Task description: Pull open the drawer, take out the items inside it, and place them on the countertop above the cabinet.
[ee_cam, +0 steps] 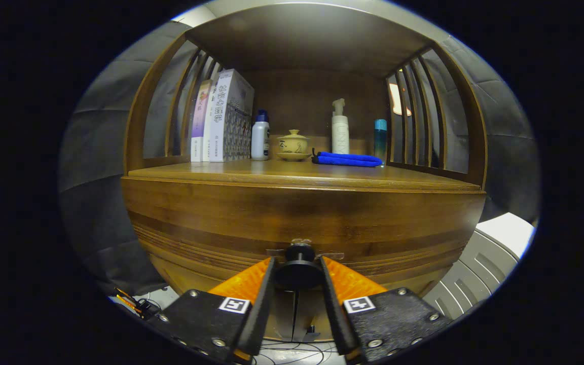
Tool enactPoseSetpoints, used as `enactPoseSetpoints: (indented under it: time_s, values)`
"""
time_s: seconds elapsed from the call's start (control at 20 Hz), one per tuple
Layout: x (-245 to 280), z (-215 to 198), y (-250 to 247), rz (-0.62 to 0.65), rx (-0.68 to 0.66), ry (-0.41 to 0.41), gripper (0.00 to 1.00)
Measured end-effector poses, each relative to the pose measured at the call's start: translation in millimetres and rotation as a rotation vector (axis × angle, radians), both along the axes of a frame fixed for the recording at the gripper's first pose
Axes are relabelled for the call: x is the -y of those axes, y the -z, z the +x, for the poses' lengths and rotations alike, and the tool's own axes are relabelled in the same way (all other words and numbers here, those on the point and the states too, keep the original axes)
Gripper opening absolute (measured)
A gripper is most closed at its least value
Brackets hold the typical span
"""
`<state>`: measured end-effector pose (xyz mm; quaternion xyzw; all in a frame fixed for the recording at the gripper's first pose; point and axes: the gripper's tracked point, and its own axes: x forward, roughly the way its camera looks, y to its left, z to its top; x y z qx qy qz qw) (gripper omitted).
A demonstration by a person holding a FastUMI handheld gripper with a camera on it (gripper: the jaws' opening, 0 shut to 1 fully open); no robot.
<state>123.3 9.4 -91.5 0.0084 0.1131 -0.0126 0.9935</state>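
Both gripper (298, 268) fingers clamped on black drawer knob (299, 271), level, facing cabinet (302, 213) front.

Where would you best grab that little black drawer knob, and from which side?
By the black knob, straight from the front. Its round head stands out from the drawer front, giving each finger a side. The gripper seems closed on it, fingers flanking it.

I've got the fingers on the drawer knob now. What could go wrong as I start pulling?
1. The gripper holds only the small round black knob; the fingers look closed on its sides, so a skewed pull may slip off it.
2. A jerk could shake the cabinet and topple the upright white pump bottle or the lidded cup on the countertop.
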Motion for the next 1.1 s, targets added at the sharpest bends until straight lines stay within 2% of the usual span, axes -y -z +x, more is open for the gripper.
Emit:
enactPoseSetpoints:
  time_s: [0.15,0.25,1.1]
  values:
    - [0.8,0.4,-0.2,0.007,-0.01,0.002,0.4]
    - [0.0,-2.1,-1.2,-0.002,-0.007,-0.007,0.37]
    - [-3.4,-95.8,-7.2,-0.025,-0.034,-0.014,0.37]
